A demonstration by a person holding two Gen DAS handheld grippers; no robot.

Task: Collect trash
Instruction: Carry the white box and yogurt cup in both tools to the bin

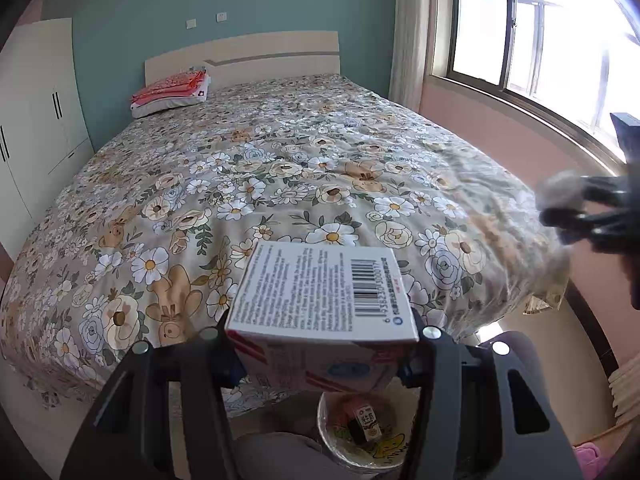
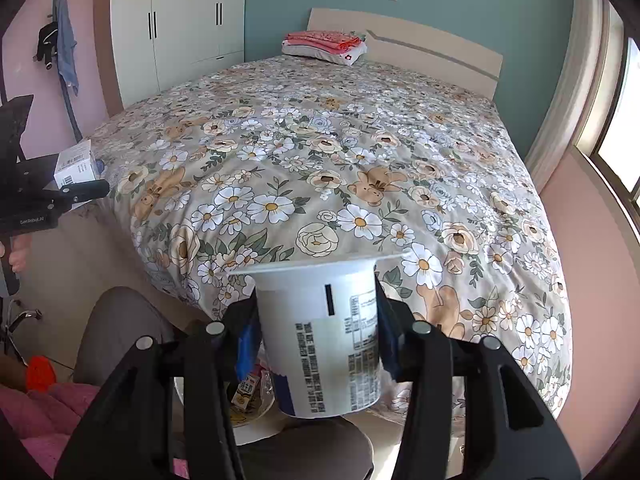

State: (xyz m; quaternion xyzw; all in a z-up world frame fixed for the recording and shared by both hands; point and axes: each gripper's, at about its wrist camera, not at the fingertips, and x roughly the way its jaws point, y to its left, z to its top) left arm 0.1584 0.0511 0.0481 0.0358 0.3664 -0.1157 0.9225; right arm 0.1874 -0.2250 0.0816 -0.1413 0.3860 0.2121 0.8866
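Black fingers of the left gripper (image 1: 322,336) are clamped on a box (image 1: 320,292), its barcoded face up and its long axis pointing away toward the bed (image 1: 280,160). Directly below the box, on the floor at the foot of the bed, stands the bin (image 1: 362,460), a round white tub with a small carton (image 1: 364,420) already in it. The right gripper (image 2: 318,332) has its fingers clamped on a white cup (image 2: 320,336), held mouth toward the bed, base toward the camera. In that view the bin (image 2: 248,416) lies below and slightly left of the cup, partly hidden by the fingers, so the left hand looks nearer to a straight drop; the right likely needs a small shift leftward. Both items hang above the bin, not yet released. Count: two grippers, one box, one cup, one bin, one carton plainly seen inside it; other contents cannot be made out. No further trash shows on the bed.
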